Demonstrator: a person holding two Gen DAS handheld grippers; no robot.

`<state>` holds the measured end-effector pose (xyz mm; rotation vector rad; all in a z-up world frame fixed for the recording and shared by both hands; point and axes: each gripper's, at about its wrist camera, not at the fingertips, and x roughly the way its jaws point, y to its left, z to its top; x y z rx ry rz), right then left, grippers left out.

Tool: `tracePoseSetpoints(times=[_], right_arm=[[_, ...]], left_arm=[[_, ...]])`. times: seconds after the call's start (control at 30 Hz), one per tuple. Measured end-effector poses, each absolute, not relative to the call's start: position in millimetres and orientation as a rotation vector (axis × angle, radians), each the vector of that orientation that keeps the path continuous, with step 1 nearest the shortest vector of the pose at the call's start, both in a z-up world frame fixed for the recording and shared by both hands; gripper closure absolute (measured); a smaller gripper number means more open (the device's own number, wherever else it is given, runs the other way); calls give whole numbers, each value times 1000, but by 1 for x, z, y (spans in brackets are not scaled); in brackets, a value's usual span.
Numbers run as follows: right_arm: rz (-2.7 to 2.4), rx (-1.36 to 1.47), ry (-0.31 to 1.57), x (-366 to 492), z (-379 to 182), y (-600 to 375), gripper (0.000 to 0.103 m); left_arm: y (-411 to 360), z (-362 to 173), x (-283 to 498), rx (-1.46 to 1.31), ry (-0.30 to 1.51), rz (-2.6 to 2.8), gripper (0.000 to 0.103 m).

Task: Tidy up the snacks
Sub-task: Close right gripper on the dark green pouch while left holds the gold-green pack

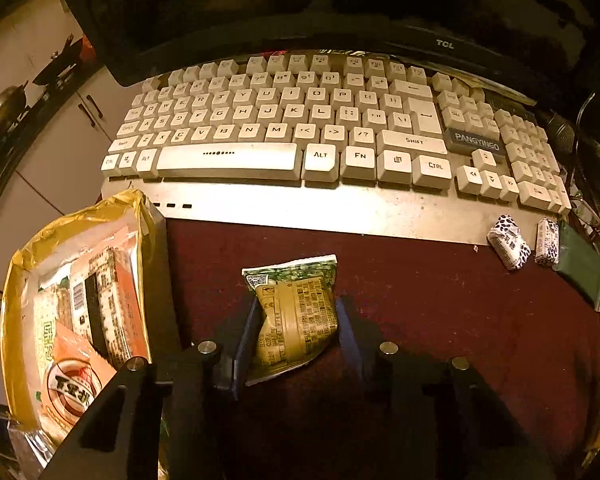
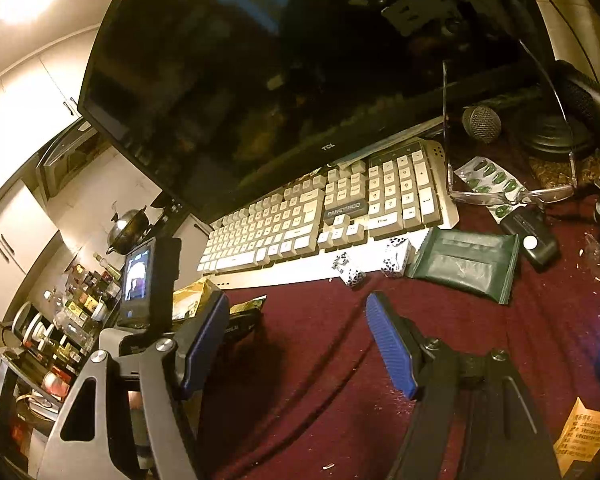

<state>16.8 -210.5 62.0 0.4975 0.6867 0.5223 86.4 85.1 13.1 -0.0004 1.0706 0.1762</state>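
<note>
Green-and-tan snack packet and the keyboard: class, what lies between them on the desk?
Nothing. In the left wrist view, only bare dark red desk cover separates the snack packet from the keyboard.

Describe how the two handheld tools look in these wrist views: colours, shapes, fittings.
The left tool has dark blue flat pads on black linkage arms with round silver pivot bolts. The right tool has ribbed, bright blue pads on black and grey metal arms with triangular cut-outs and silver bolts. No sleeve or hand is visible.

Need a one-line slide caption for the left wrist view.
Left gripper straddles a green snack packet on the red cloth, keyboard ahead.
</note>
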Motion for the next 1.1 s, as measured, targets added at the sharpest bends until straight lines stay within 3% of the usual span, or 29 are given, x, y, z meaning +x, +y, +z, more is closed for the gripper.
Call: tracePoseSetpoints(times=[0.33, 0.6, 0.9, 1.1], right_arm=[[453, 509, 707, 22, 55, -217, 32], [414, 444, 737, 19, 58, -215, 32], [395, 324, 879, 36, 80, -236, 32], [368, 202, 1003, 89, 65, -232, 33]], left_arm=[[30, 27, 24, -61, 967, -7, 63], [36, 11, 31, -91, 894, 34, 63], [34, 6, 29, -75, 853, 26, 62], [40, 6, 29, -104, 855, 13, 62]])
